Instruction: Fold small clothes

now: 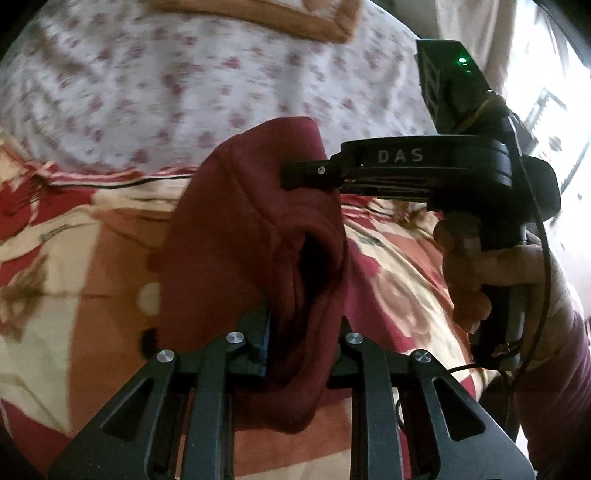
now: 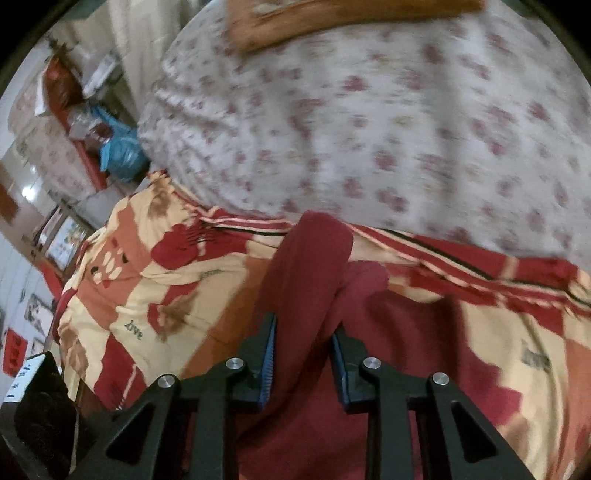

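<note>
A small maroon garment (image 1: 258, 236) hangs bunched above the bed. My left gripper (image 1: 303, 332) is shut on its lower folds, the cloth filling the gap between the blue pads. In the left wrist view my right gripper (image 1: 295, 177) comes in from the right and is shut on the garment's upper edge. In the right wrist view my right gripper (image 2: 303, 347) holds the same maroon garment (image 2: 314, 266) between its fingers, and the cloth trails down below them.
A red, orange and cream patterned bedsheet (image 1: 74, 240) lies under the garment. A white floral pillow or quilt (image 2: 369, 129) sits behind it, with a brown cloth (image 2: 332, 18) on top. Shelves with clutter and a blue bag (image 2: 122, 151) stand at the left.
</note>
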